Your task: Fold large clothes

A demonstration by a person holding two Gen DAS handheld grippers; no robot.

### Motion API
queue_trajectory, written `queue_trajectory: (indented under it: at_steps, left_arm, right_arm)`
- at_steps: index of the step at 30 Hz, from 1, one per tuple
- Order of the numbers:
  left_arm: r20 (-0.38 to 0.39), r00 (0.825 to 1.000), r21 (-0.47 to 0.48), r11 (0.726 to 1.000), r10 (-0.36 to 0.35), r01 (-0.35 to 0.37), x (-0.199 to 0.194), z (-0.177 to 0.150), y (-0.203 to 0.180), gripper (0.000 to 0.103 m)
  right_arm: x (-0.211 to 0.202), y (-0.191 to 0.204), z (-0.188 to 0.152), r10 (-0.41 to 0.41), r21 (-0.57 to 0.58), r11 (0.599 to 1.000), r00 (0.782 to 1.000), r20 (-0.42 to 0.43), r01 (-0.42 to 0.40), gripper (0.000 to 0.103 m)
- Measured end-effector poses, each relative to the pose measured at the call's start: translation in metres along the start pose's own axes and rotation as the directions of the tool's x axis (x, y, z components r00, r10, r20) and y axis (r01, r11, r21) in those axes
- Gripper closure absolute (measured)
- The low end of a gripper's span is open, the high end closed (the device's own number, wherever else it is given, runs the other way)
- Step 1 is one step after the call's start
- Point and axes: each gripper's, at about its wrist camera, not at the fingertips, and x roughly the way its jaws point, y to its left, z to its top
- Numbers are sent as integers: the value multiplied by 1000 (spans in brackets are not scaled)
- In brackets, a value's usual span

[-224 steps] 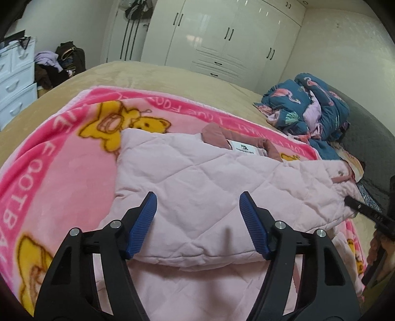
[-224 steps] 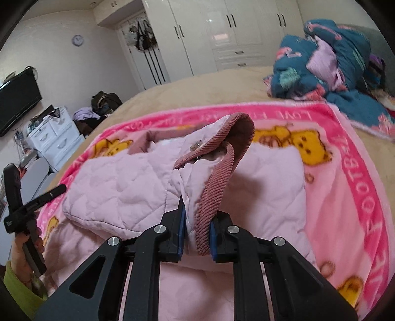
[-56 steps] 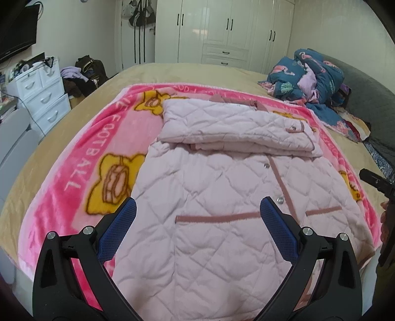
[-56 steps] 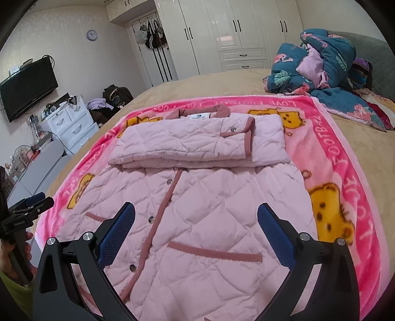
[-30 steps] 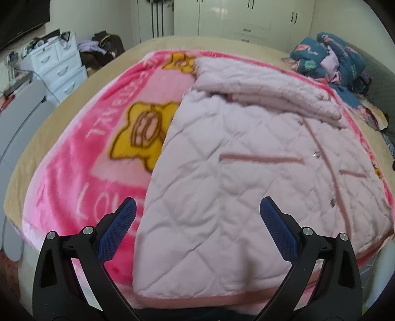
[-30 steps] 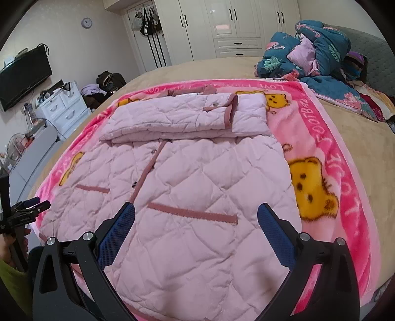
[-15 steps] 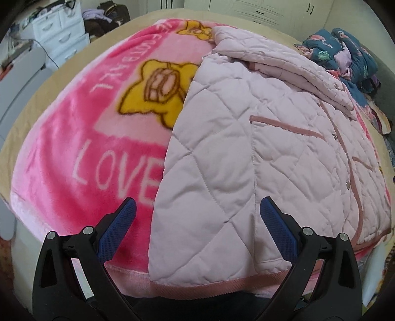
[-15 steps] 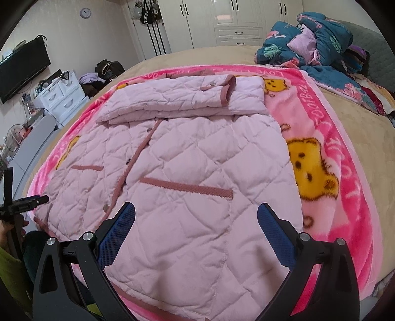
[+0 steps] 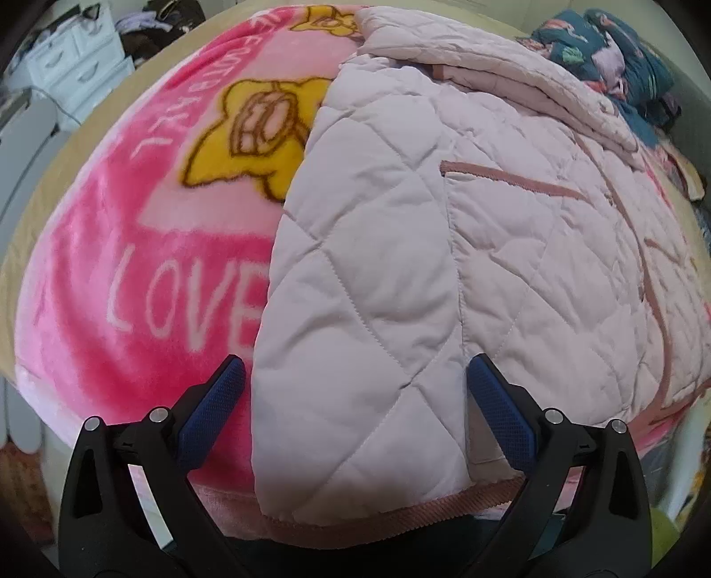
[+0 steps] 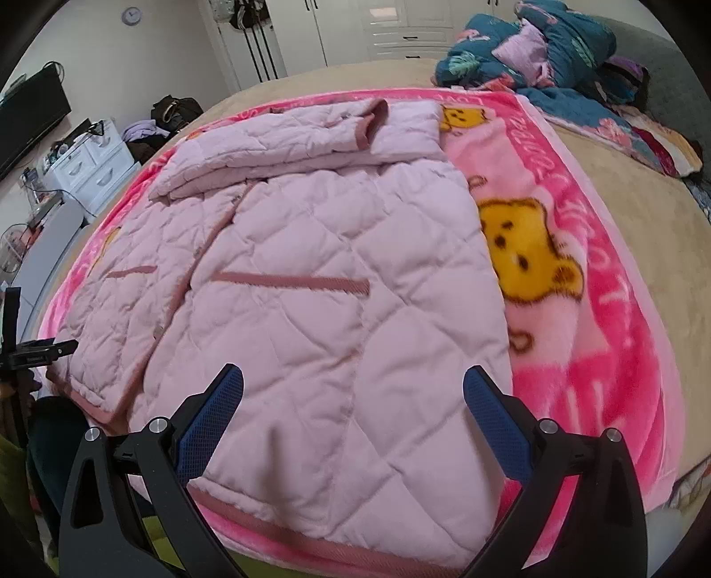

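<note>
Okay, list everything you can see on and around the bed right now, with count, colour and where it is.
quilted coat: one, pale pink with dusty-rose trim, flat on the blanket, sleeves folded across its top
blanket: one, hot pink with yellow bears and white letters, spread on the bed
bed cover: one, beige, under the blanket
bedding heap: one, teal with pink print, far right corner of the bed
drawer unit: one, white, left of the bed
wardrobe: one, white, back wall
wall clock: one, back wall
left gripper: black with blue pads, open at the hem corner
right gripper: same, open over the hem
</note>
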Motion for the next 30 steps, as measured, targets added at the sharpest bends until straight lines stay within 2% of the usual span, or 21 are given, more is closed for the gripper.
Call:
queue_trajectory:
  at_steps: [16, 22, 25, 30]
  left_arm:
    - [-35, 998, -33, 998, -50, 49, 7, 1, 8, 9]
    - [-34, 998, -31, 998, -51, 50, 7, 0, 8, 9]
    - [-37, 997, -26, 998, -63, 62, 6, -1, 7, 9]
    - [-41, 996, -23, 996, -84, 83, 4, -6, 9, 9]
  right_arm:
    - [1, -27, -33, -55, 39, 998, 995, -86, 59, 4]
    - [5, -39, -50, -17, 92, 995, 990, -142, 30, 4]
    - [8, -42, -57, 32, 126, 992, 985, -167, -11, 4]
    - [7, -49, -66, 96, 171, 983, 982, -164, -67, 4]
